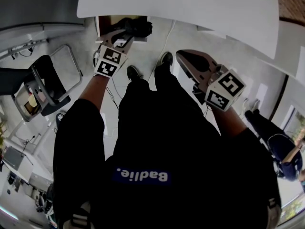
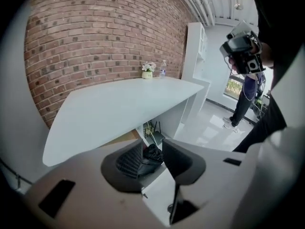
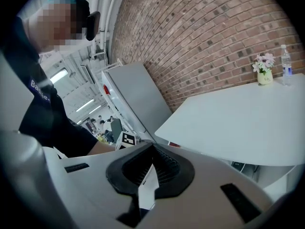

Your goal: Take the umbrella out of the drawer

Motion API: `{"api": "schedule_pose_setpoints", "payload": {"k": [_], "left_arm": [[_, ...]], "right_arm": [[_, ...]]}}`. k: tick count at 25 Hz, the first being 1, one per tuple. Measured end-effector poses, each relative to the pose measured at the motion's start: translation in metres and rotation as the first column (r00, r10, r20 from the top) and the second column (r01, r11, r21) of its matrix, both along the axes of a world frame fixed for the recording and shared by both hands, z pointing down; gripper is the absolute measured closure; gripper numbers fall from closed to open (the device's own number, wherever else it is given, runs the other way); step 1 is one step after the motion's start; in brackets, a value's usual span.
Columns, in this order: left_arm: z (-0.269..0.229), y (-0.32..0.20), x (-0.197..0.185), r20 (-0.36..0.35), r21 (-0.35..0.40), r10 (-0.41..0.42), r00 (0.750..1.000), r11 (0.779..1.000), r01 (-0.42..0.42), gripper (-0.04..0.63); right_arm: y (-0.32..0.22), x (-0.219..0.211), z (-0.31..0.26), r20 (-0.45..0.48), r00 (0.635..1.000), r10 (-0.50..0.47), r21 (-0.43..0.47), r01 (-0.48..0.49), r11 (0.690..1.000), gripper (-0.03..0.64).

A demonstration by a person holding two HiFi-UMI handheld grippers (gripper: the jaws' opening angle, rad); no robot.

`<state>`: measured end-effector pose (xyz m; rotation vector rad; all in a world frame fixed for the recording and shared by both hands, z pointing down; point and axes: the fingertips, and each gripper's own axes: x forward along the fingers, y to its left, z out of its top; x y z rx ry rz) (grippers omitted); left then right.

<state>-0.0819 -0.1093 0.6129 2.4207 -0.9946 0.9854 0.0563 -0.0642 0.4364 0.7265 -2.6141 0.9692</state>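
Brick wall is backing a white counter (image 1: 181,4); the umbrella (image 1: 138,26) is lying in the open drawer (image 1: 106,22) beneath, not yet grasped. Left gripper (image 1: 123,36) is hovering near it, jaws parted and empty; right gripper (image 1: 187,60) is idling clenched on nothing. Reach step; next, straddle the umbrella and close.

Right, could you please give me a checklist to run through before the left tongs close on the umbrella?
1. Drawer open: ok.
2. Umbrella in sight inside it: ok.
3. Left tongs apart, with the umbrella lined up between them: ok.
4. Left pads pressing on the umbrella: not ok.
5. Right tongs shut, empty and away from the drawer: ok.
6. Umbrella free to lift out: cannot tell.
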Motion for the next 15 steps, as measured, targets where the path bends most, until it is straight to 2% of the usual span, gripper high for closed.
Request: {"api": "schedule_pose_setpoints", "payload": {"k": [10,15], "left_arm": [[0.092,-0.016,-0.007,0.127,-0.090,0.127,0.984,0.989,-0.116,0.406],[0.136,-0.019,-0.012,0.244,-0.144,0.237,0.940,0.968,-0.206,0.383]], "right_arm": [[0.017,-0.001,0.023,-0.068,0.997,0.025,-0.038,-0.028,0.999,0.588],[0.023,0.005,0.034,-0.097,0.994,0.042,-0.052,-0.047,0.998,0.588]]}}
